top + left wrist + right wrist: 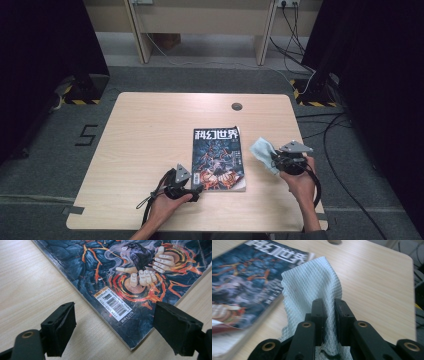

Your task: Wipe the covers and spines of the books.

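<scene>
The right gripper point(274, 159) is clenching a pale-blue waffle-weave cloth point(312, 287) just right of the dark illustrated magazine point(218, 159), while the left gripper point(113, 332), jaws released, is straddling its near-left corner.

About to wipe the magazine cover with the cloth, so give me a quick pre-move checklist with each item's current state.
1. Cloth clamped in right gripper: ok.
2. Left gripper open, astride the magazine corner: ok.
3. Left pads pressing the magazine to steady it: not ok, jaws apart.
4. Magazine flat on the table: ok.
5. Cloth hanging off the cover, beside its right edge: ok.
6. Cloth clean: cannot tell.
</scene>
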